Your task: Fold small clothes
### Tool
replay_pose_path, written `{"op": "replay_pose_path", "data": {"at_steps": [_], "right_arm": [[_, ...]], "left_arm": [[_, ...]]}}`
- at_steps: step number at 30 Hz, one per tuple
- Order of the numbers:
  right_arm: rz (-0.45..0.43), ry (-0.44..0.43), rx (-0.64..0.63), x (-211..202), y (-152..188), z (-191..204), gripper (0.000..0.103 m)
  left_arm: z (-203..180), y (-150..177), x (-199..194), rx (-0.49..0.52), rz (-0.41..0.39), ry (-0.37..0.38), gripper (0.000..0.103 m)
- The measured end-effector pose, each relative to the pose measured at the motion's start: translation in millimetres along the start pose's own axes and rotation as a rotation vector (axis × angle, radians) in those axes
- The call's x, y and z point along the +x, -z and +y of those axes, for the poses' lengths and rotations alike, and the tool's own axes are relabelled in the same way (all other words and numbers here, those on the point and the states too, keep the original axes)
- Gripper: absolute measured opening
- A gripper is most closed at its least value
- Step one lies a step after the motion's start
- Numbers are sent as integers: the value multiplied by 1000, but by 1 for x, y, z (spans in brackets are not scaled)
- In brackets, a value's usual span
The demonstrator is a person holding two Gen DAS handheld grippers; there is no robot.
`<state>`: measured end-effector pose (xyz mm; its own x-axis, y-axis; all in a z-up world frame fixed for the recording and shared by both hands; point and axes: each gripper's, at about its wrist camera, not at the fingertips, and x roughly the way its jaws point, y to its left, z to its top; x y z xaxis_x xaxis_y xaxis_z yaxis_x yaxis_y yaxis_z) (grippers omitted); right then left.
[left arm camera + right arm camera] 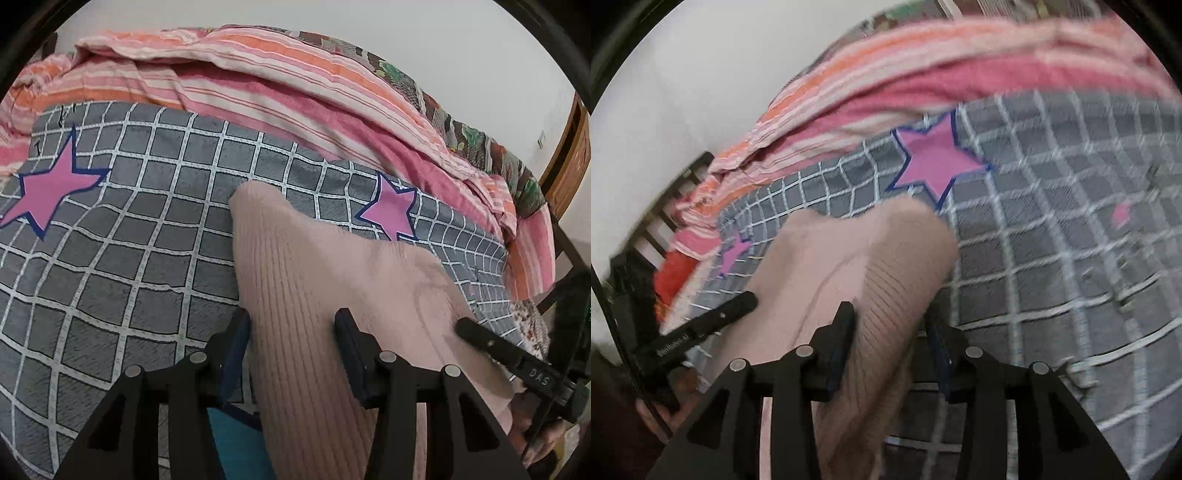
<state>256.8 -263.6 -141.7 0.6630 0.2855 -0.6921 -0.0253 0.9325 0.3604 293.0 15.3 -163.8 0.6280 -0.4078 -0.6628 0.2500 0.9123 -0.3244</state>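
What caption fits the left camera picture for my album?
The left gripper has a pink ribbed knit garment between its fingers over a grey checked bedsheet with pink stars.

Even, soft indoor light, no glare, only faint shadows under the cloth folds. Left wrist view sharp. Right wrist view motion-blurred, worst on the checked bedsheet at right. Strong fisheye bending, black vignette at all corners of both views.
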Motion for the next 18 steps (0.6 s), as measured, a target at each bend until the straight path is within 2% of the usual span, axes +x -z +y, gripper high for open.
{"op": "replay_pose_path", "data": {"at_steps": [2, 8, 13, 15, 18], "right_arm": [[-28, 69, -40, -9, 2, 5, 41], [-6, 147, -76, -4, 10, 6, 41], [5, 156, -50, -1, 12, 1, 41], [0, 153, -50, -2, 12, 2, 41], [-23, 144, -57, -9, 6, 6, 41]], "left_arm": [[-2, 2, -2, 14, -3, -15, 46], [-11, 9, -9, 72, -17, -72, 48], [-15, 15, -15, 116, -34, -111, 54], [-14, 14, -17, 126, -41, -103, 55], [-4, 5, -18, 94, -54, -108, 58]]}}
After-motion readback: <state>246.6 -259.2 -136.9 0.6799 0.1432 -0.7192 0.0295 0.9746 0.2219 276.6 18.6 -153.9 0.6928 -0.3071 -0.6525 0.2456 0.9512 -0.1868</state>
